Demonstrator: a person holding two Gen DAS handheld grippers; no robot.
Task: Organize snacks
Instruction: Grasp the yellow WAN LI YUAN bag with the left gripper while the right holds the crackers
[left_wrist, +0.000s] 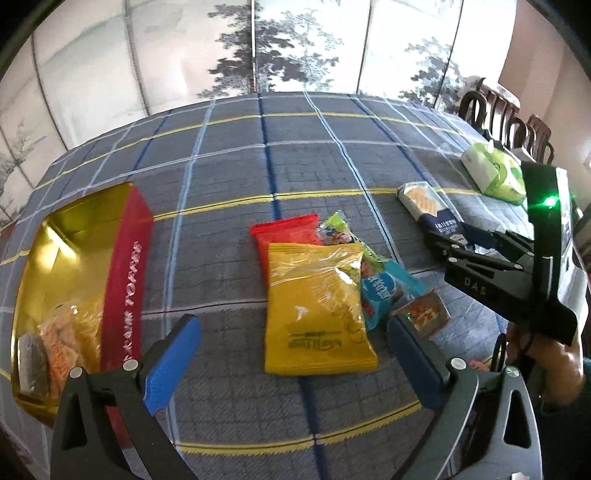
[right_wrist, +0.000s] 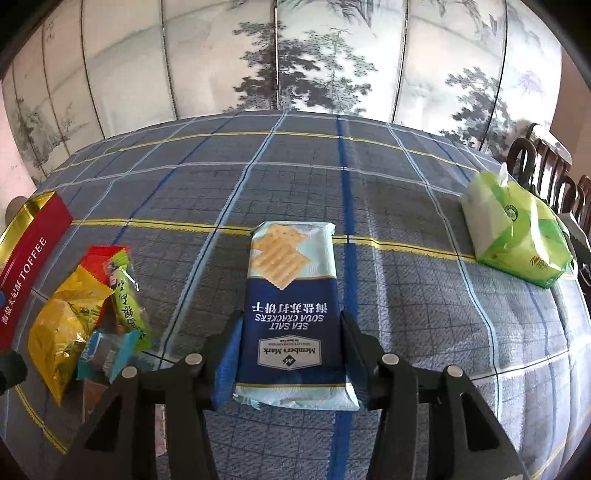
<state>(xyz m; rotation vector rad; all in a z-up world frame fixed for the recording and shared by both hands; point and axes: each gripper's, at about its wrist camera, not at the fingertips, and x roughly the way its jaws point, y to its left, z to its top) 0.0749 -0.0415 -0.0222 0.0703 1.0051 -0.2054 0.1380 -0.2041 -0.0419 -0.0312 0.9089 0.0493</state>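
A red toffee box (left_wrist: 125, 288) with a gold inside stands open at the left and holds a few snacks (left_wrist: 55, 343). A pile of snack packets lies mid-table: a yellow bag (left_wrist: 317, 310) on top, a red packet (left_wrist: 284, 232), a green one (left_wrist: 340, 229) and a teal one (left_wrist: 388, 291). My left gripper (left_wrist: 291, 354) is open, just above the yellow bag's near end. My right gripper (right_wrist: 291, 354) is shut on the blue soda cracker pack (right_wrist: 291, 295), pads on both long sides; it also shows in the left wrist view (left_wrist: 428, 206).
The table has a blue plaid cloth (right_wrist: 406, 295). A green tissue pack (right_wrist: 517, 236) lies at the right. The toffee box (right_wrist: 26, 266) and the snack pile (right_wrist: 85, 317) sit left of the right gripper. Dark chairs (left_wrist: 517, 125) stand at the far right. A painted screen backs the table.
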